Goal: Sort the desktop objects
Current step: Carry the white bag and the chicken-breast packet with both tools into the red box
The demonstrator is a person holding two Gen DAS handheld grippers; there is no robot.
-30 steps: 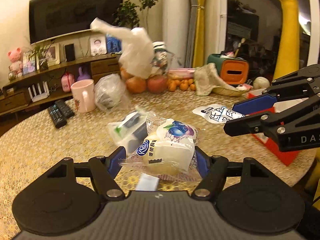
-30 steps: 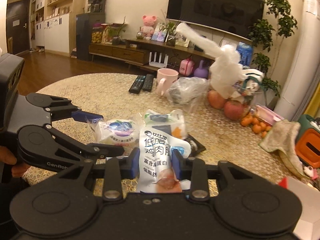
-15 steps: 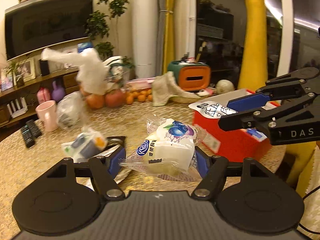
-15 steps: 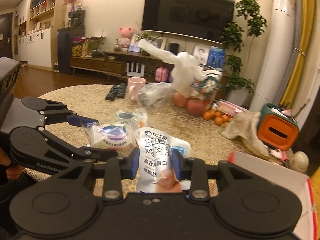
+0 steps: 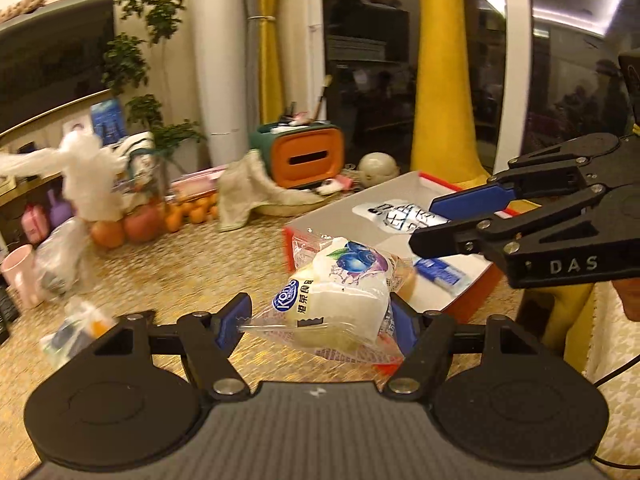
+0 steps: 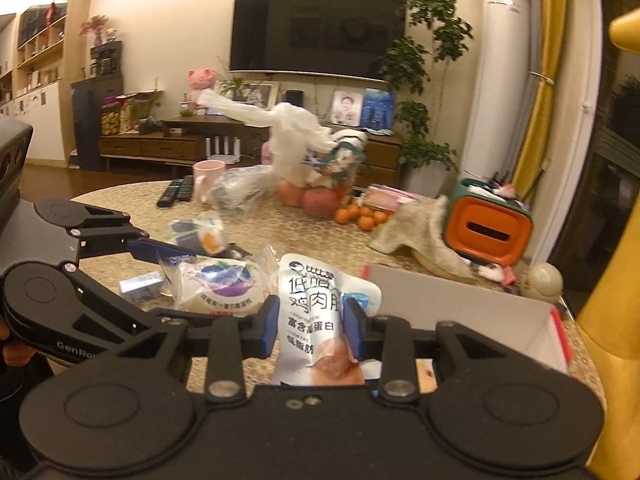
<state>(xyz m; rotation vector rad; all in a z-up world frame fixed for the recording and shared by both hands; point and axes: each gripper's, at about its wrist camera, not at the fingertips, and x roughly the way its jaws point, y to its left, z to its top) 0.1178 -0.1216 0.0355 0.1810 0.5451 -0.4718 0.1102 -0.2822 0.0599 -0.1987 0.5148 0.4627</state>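
My left gripper point(image 5: 320, 320) is shut on a clear-wrapped blueberry bread pack point(image 5: 340, 300) and holds it above the near left corner of a red box with a white inside point(image 5: 400, 188). My right gripper point(image 6: 310, 328) is shut on a white chicken-breast pouch point(image 6: 320, 320), held over the same box point(image 6: 460, 300). In the left wrist view the right gripper point(image 5: 436, 220) and its pouch point(image 5: 400, 214) hang above the box. In the right wrist view the left gripper point(image 6: 168, 276) and its bread pack point(image 6: 220, 284) are to the left.
Loose snack packs point(image 5: 72, 328) lie on the gold tablecloth. An orange-and-green tissue box point(image 5: 304, 156), a cloth point(image 5: 248, 188), apples and oranges point(image 5: 136, 224), a white bag point(image 5: 88, 172), a pink mug point(image 6: 206, 172) and remotes point(image 6: 176, 190) stand further back. A yellow giraffe point(image 5: 440, 60) stands behind the box.
Both grippers have swung right with their packs, from over the table's middle to over the red box. Both stay shut.
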